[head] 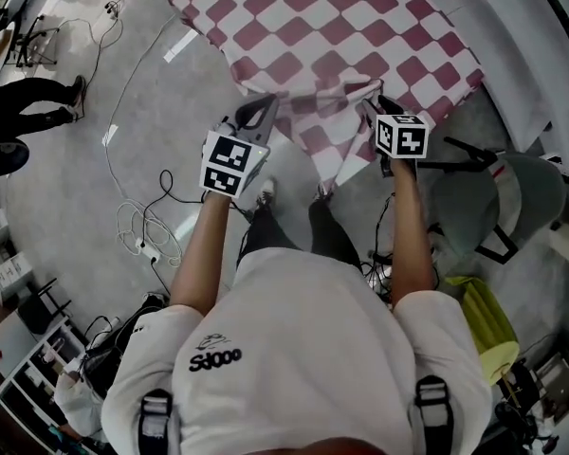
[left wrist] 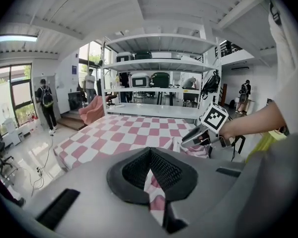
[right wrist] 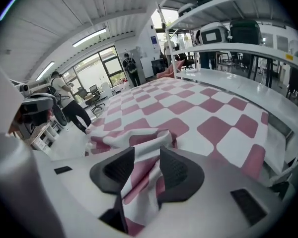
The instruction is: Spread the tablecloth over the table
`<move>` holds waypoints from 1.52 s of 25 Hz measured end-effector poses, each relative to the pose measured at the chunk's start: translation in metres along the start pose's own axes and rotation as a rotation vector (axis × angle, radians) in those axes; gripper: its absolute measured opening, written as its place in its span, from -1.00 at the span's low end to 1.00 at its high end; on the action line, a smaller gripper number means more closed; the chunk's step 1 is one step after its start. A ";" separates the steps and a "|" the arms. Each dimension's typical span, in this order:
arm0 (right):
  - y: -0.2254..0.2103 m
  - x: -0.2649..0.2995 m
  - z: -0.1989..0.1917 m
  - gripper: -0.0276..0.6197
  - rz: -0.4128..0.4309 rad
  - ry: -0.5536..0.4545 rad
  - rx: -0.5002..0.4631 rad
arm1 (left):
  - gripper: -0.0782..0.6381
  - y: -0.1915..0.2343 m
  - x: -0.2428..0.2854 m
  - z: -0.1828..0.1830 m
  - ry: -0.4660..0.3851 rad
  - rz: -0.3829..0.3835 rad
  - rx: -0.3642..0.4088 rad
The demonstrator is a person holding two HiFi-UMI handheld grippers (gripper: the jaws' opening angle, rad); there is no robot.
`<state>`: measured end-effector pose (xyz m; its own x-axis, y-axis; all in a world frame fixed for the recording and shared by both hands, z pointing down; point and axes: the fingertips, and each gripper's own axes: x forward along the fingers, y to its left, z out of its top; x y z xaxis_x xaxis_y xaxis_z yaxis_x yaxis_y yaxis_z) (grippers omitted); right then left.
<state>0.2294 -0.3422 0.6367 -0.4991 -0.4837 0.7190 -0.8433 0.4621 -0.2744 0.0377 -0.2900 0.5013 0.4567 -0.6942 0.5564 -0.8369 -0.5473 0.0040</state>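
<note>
A person is laying the checked tablecloth (head: 341, 36) over the counter, at upper centre of the head view.
The left hand-held gripper (head: 256, 112) is clamping the bunched near edge. The right hand-held gripper (head: 377, 102) is gaping wide with cloth lying loose between its jaws. Next, that edge likely needs pulling flat.

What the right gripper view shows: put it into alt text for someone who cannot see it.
The right gripper has its jaws apart, with a fold of the red-and-white checked tablecloth lying loose between them. Beyond, the cloth lies spread flat beside white shelving, and a person stands by the windows at the left.
</note>
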 end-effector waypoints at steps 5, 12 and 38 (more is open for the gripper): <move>-0.019 0.027 -0.016 -0.36 0.009 0.049 0.059 | -0.72 0.003 0.018 -0.015 0.031 0.002 -0.018; -0.020 0.040 -0.025 -0.41 -0.003 0.064 0.057 | -0.72 0.005 0.024 -0.023 0.047 -0.007 -0.023; 0.069 -0.091 -0.042 -0.81 -0.129 -0.102 0.090 | -0.72 -0.016 -0.045 -0.015 -0.072 -0.201 0.040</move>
<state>0.2253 -0.2349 0.5795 -0.3994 -0.6094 0.6849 -0.9138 0.3253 -0.2434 0.0258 -0.2429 0.4889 0.6350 -0.6001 0.4866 -0.7148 -0.6952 0.0754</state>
